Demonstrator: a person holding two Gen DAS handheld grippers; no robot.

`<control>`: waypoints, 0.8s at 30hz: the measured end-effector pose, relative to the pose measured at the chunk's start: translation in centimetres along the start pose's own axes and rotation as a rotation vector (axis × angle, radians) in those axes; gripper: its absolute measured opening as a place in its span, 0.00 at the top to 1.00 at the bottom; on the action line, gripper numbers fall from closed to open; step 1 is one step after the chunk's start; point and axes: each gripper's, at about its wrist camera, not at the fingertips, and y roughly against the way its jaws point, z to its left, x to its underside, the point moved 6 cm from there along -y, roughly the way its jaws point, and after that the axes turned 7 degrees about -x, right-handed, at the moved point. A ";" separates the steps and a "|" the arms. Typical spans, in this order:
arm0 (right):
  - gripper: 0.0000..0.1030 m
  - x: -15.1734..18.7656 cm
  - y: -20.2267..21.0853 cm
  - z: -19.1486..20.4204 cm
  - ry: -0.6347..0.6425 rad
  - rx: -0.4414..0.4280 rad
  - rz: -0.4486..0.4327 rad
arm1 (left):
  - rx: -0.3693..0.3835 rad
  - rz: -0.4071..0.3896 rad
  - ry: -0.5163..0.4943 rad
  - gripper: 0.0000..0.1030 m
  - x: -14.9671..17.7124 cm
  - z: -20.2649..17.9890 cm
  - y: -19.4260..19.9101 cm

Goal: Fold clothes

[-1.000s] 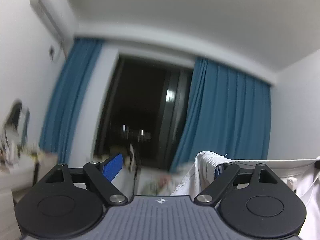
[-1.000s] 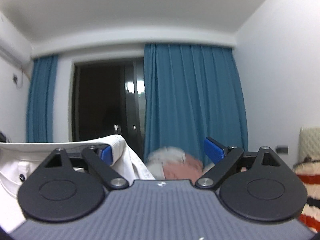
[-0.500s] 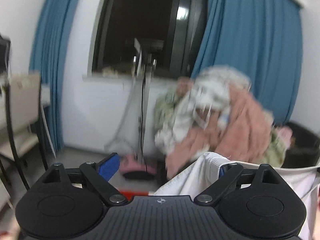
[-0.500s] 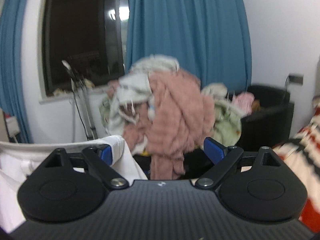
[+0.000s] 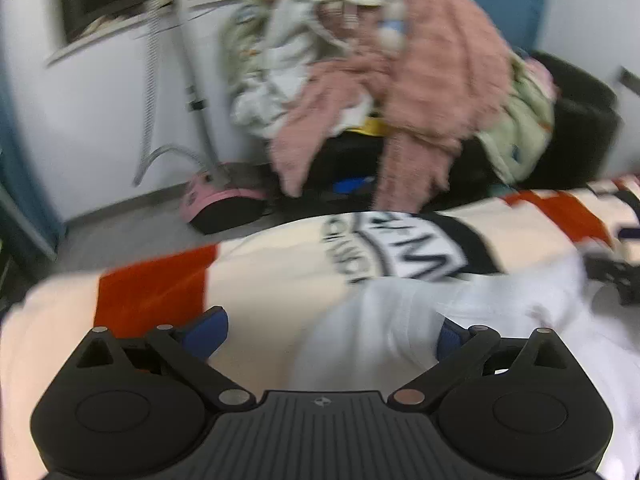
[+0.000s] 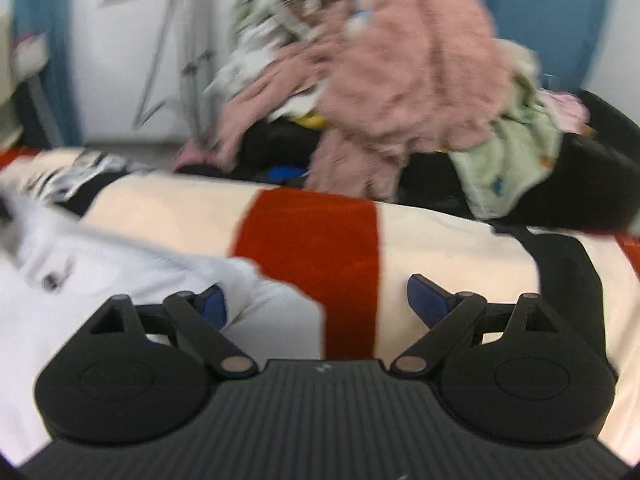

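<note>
A white garment (image 5: 400, 320) lies spread on a cream blanket (image 5: 260, 276) with red blocks and black lettering, which covers a bed. In the left wrist view, the left hand-held gripper (image 5: 332, 328) hangs over the garment's edge with its jaws opening; white cloth lies between the blue fingertips (image 5: 208, 330) and against the right one, but they do not pinch it. In the right wrist view, the garment (image 6: 120, 280) reaches the left blue fingertip of the right hand-held gripper (image 6: 316, 300), whose jaws stand wide apart over a red block of the blanket (image 6: 440, 236), clamping nothing. Beyond the bed, a pile of pink fluffy and pale clothes (image 6: 400, 60) heaps on a black chair (image 6: 600, 184). A pink-based garment steamer (image 5: 216, 208) stands on the floor by the white wall. Both views are blurred.
</note>
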 end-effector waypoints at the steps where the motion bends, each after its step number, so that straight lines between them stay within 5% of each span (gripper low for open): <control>1: 0.11 -0.7 0.2 0.6 0.019 -0.034 0.025 | 0.017 -0.003 -0.031 0.02 -0.3 -0.6 0.8; 4: 0.12 -2.5 1.9 2.6 -0.010 -0.093 0.012 | -0.014 -0.062 -0.048 0.02 -0.8 -1.6 3.5; 10: 0.11 -2.5 10.3 4.4 -0.153 -0.098 -0.177 | -0.003 -0.175 0.150 0.01 0.5 -1.9 13.6; 19: 0.11 5.5 28.9 9.6 -0.147 -0.081 -0.392 | -0.063 -0.339 0.258 0.01 12.0 -2.9 35.7; 24: 0.11 12.0 36.5 13.1 -0.135 -0.063 -0.456 | -0.096 -0.428 0.240 0.00 20.2 -4.3 43.7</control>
